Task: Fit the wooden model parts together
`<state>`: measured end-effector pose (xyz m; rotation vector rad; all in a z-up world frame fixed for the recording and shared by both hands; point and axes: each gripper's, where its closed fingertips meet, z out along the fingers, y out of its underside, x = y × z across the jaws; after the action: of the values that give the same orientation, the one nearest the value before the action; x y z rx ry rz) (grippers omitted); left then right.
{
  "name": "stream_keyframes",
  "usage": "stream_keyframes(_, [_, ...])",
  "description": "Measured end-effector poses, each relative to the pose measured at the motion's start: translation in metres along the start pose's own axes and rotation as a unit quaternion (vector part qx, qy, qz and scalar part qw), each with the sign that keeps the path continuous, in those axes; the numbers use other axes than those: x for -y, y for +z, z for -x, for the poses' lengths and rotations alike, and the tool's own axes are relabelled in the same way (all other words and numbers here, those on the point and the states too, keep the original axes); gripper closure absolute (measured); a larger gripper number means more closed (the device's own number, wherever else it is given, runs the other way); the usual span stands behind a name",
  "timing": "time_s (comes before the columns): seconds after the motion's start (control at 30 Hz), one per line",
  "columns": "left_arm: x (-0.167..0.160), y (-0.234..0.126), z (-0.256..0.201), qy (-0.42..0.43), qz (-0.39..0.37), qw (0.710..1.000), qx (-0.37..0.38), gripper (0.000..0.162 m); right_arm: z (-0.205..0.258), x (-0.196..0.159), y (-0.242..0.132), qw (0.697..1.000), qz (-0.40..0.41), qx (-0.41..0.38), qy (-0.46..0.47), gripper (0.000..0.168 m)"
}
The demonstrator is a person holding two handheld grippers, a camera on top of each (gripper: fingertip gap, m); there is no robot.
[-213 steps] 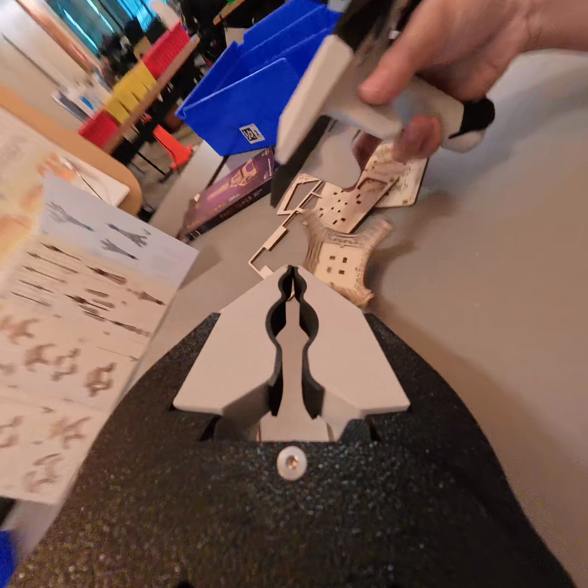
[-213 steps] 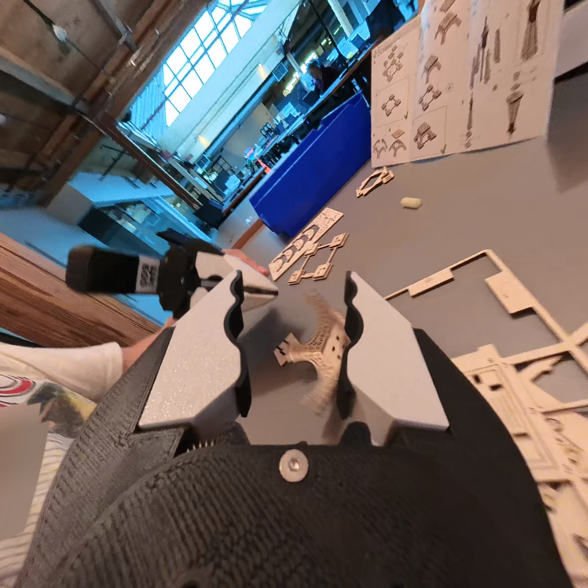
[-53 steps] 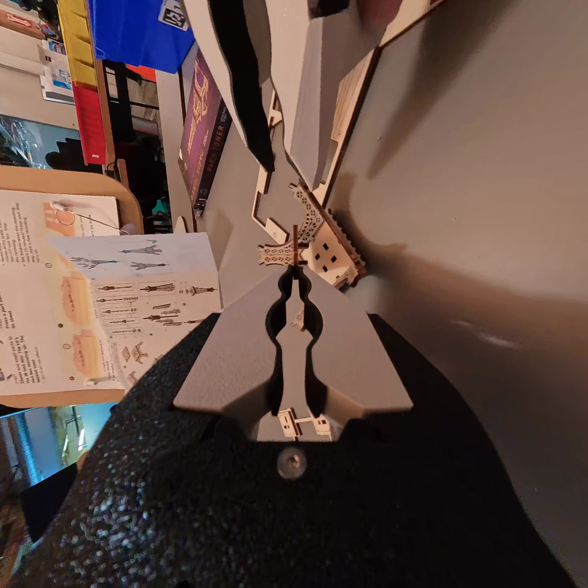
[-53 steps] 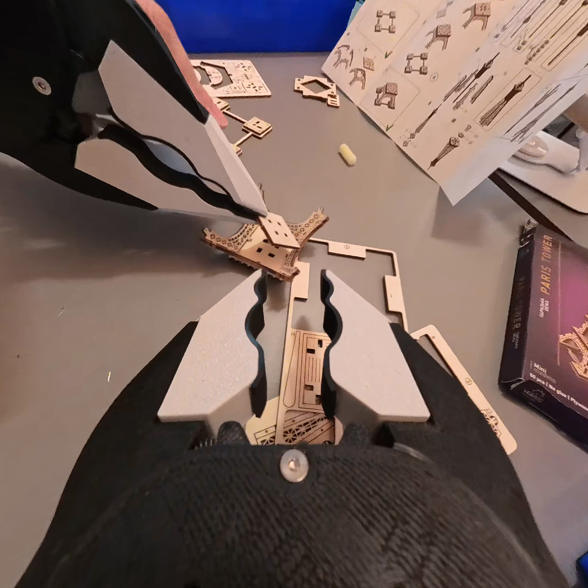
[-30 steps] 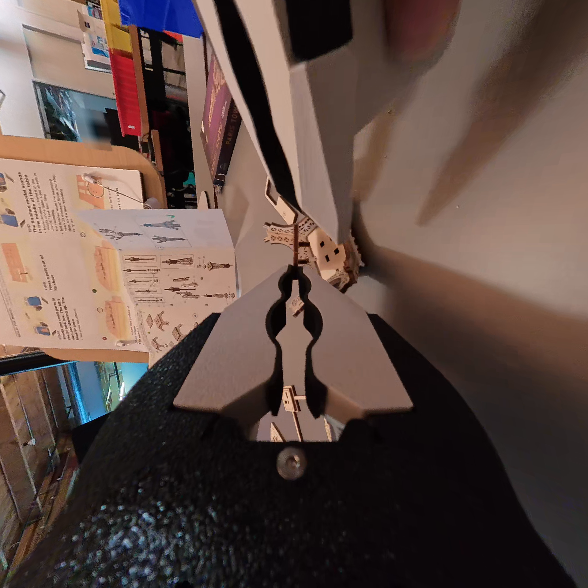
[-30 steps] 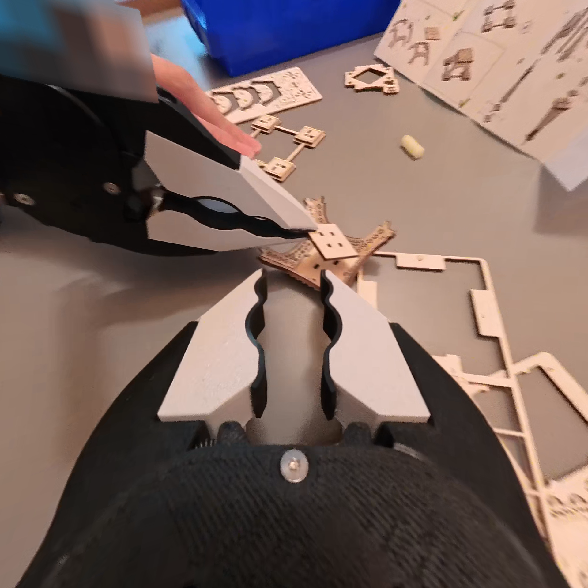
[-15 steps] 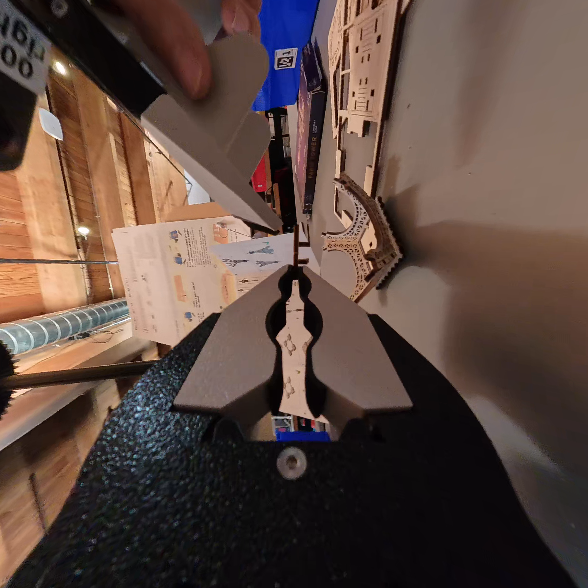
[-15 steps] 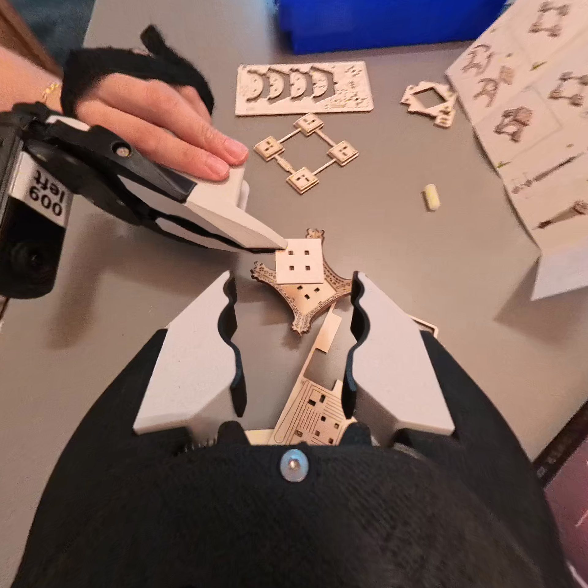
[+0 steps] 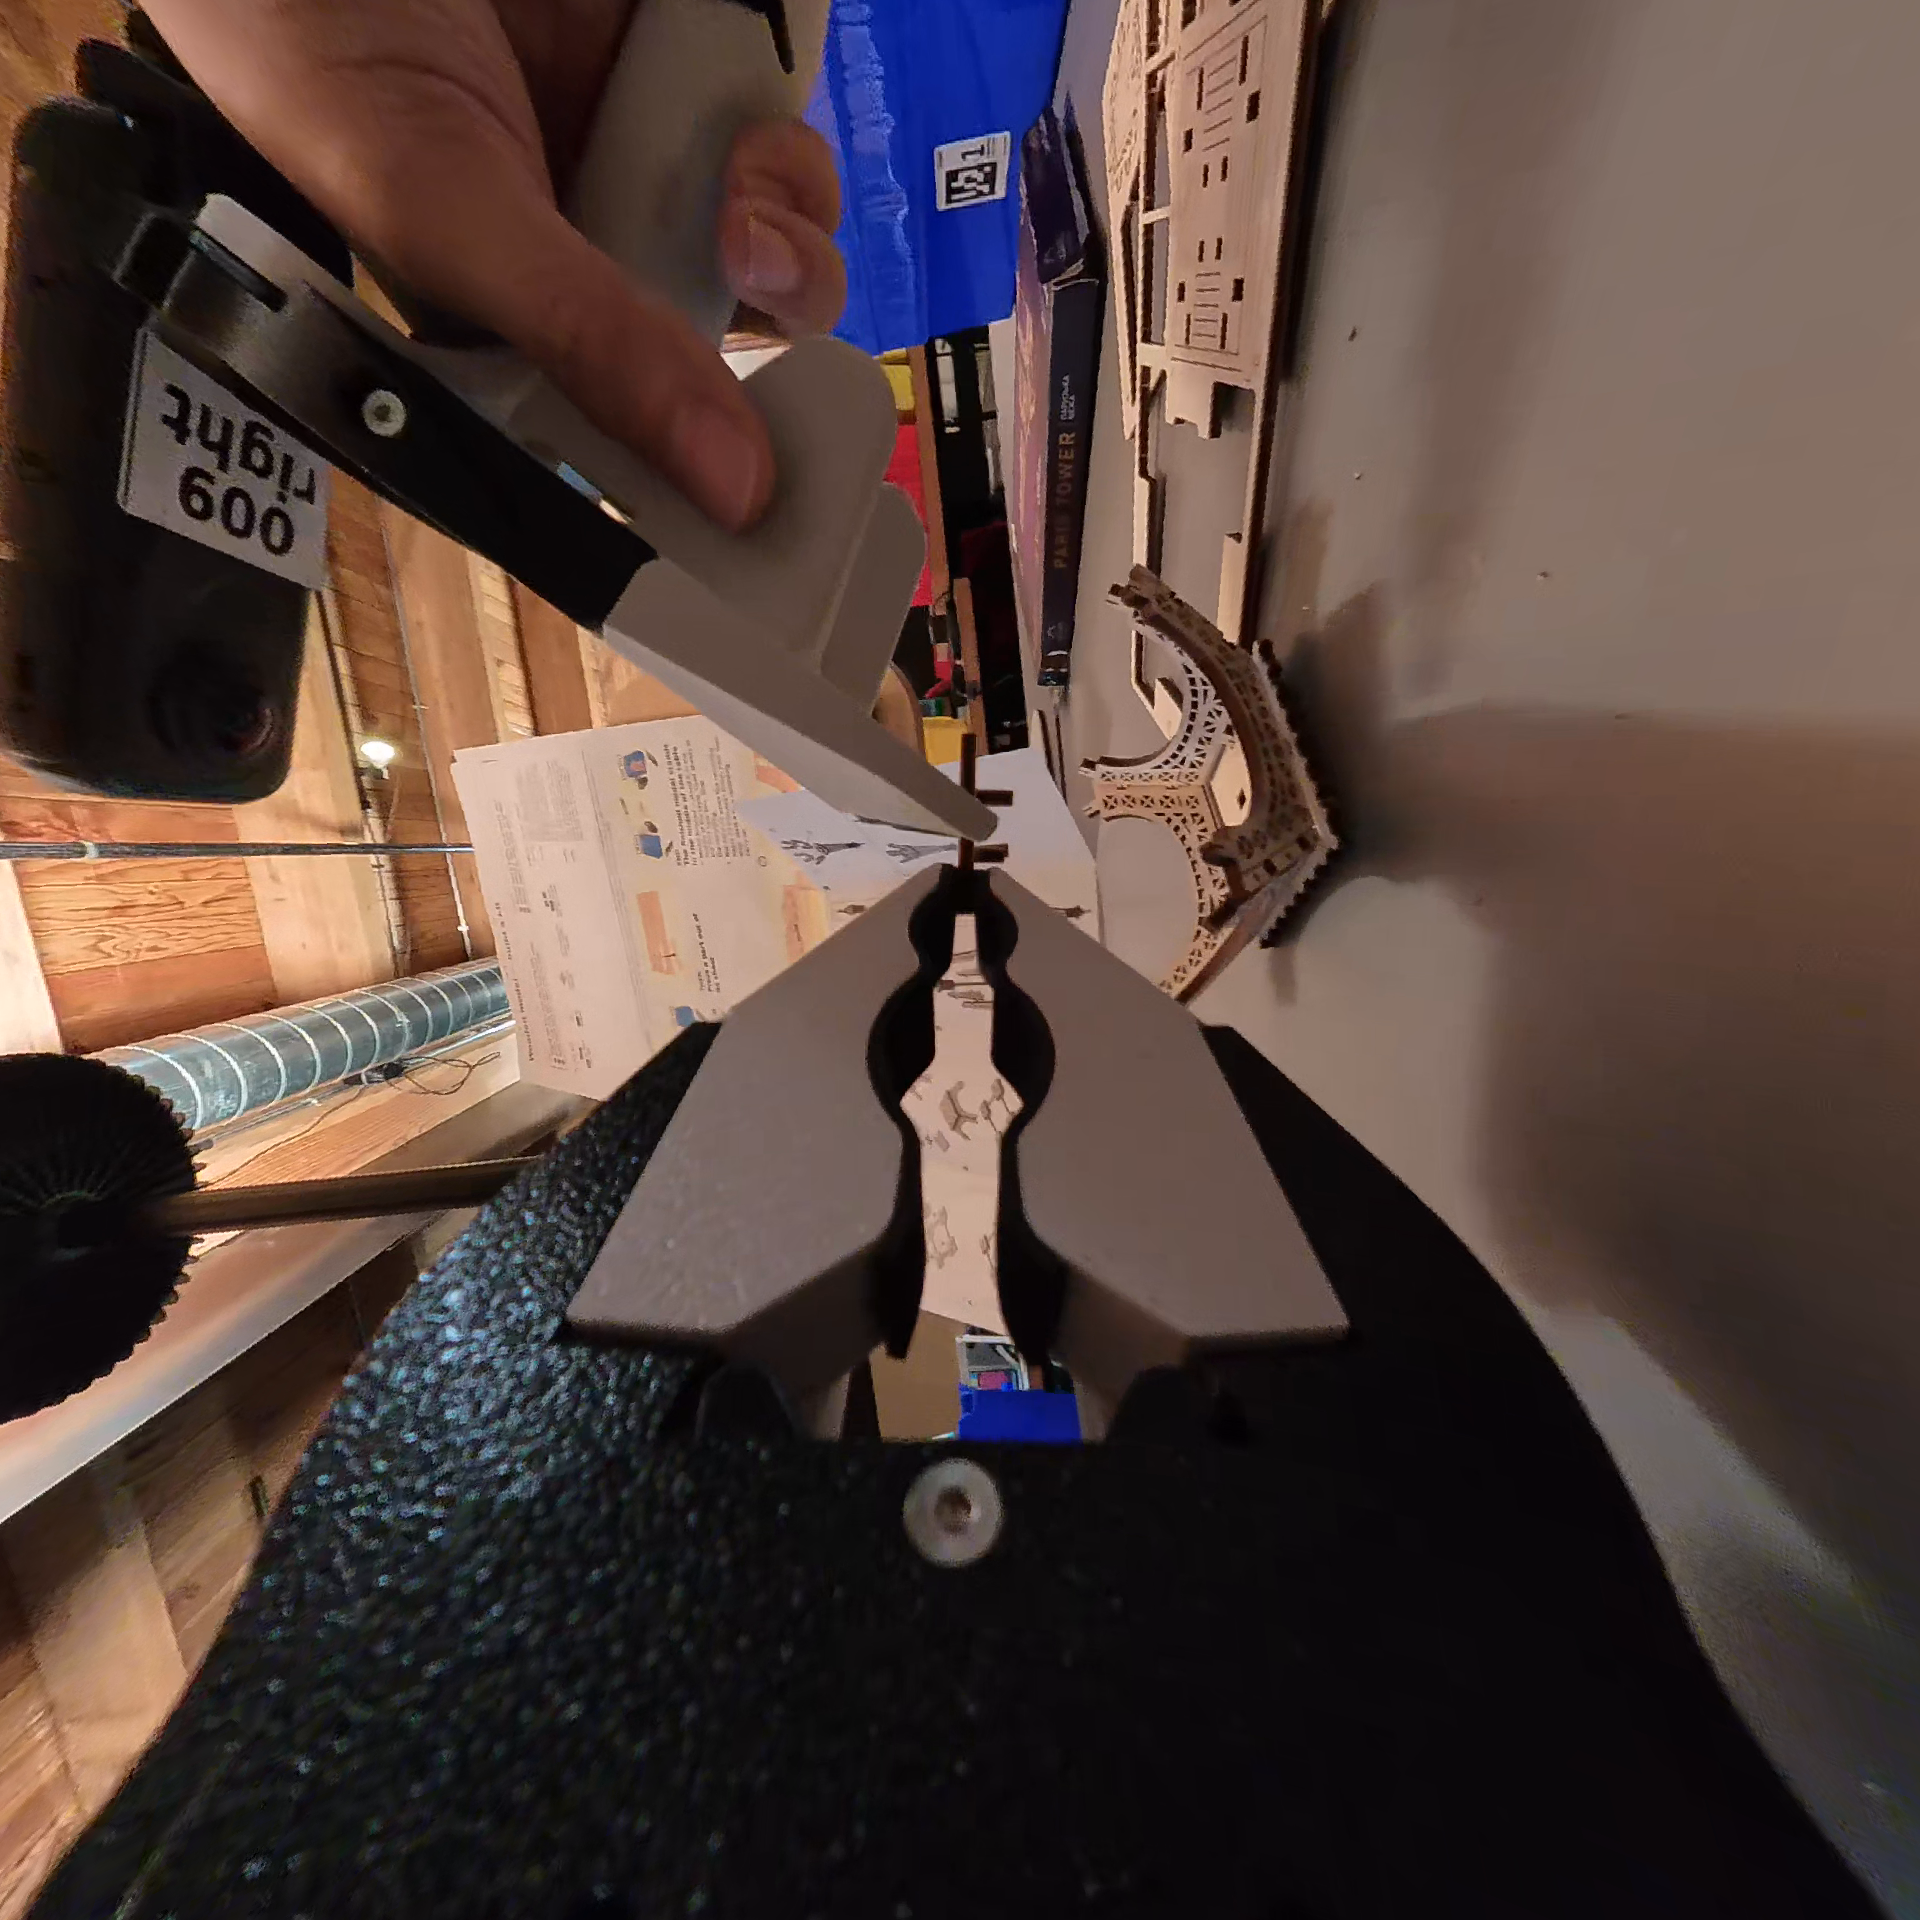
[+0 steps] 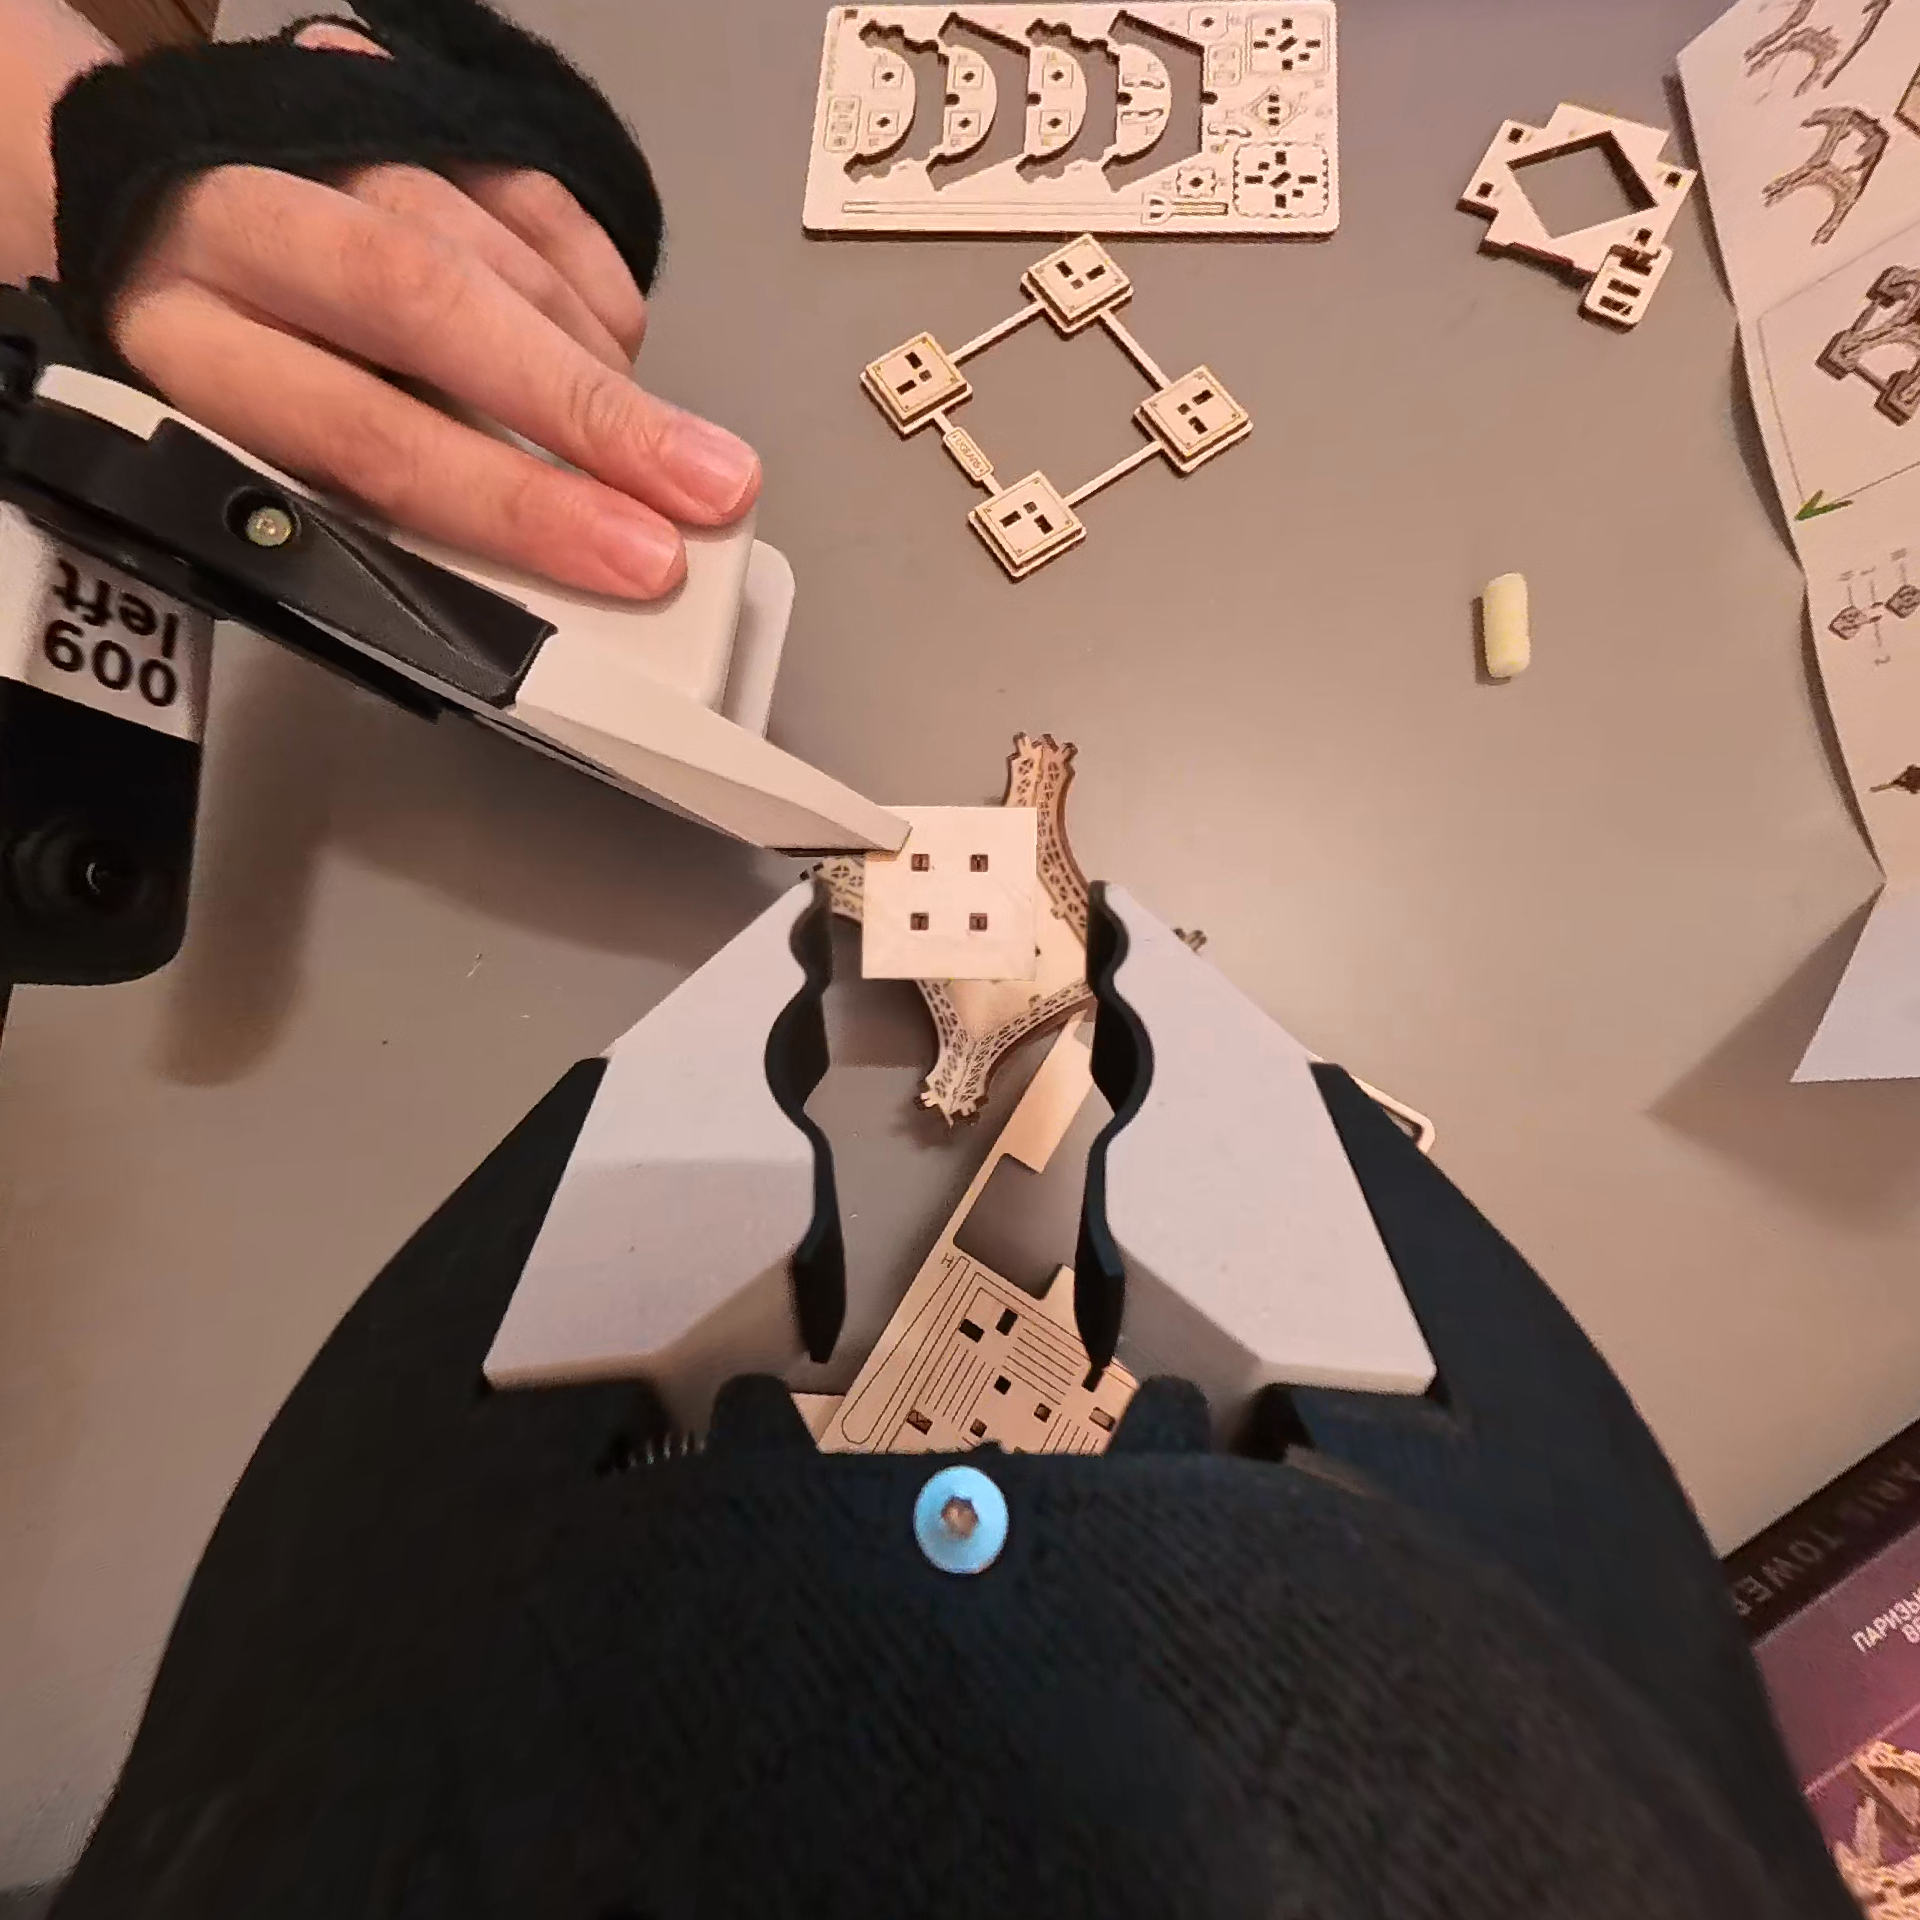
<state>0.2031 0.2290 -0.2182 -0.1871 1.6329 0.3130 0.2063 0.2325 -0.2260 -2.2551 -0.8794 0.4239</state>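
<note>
My left gripper (image 9: 966, 873) is shut on a thin square wooden plate (image 9: 968, 790), seen edge-on with small pegs. In the right wrist view the left gripper (image 10: 883, 831) comes in from the left and pinches a corner of that plate (image 10: 951, 894), which has four small slots. The plate hovers above the arched wooden tower base (image 10: 1049, 831), which stands on the grey table (image 10: 1351, 831). The base also shows in the left wrist view (image 9: 1226, 790). My right gripper (image 10: 956, 904) is open, its fingertips on either side of the plate and apart from it.
A sheet with arch cut-outs (image 10: 1070, 114), a frame of four linked squares (image 10: 1055, 405), a square ring piece (image 10: 1574, 197) and a small pale cylinder (image 10: 1507, 623) lie beyond. Instruction sheets (image 10: 1849, 416) lie right, a punched sheet (image 10: 977, 1351) under my right gripper, and a purple box (image 10: 1849, 1662) near right. The grippers are tip to tip, or close to it.
The left gripper lifted the plate off the tower base and rolled. The right gripper opened wide, then narrowed a little and moved in, so the plate now sits between its fingertips.
</note>
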Motion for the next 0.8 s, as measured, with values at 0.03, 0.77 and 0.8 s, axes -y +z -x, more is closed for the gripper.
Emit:
stream_keyframes(0.03, [0.001,0.0,0.001,0.002,-0.002,1.0,0.005,0.162,0.001,0.001,0.0,1.0,0.001,0.001,-0.003,0.124])
stream_keyframes(0.77, [-0.003,-0.013,0.046,0.016,-0.003,0.99,0.142,0.161,0.009,0.037,-0.023,0.989,-0.049,-0.074,-0.117,0.136])
stream_keyframes(0.8, [-0.004,-0.014,0.047,0.007,-0.004,0.99,0.143,0.16,0.008,0.04,-0.024,0.988,-0.053,-0.083,-0.123,0.136])
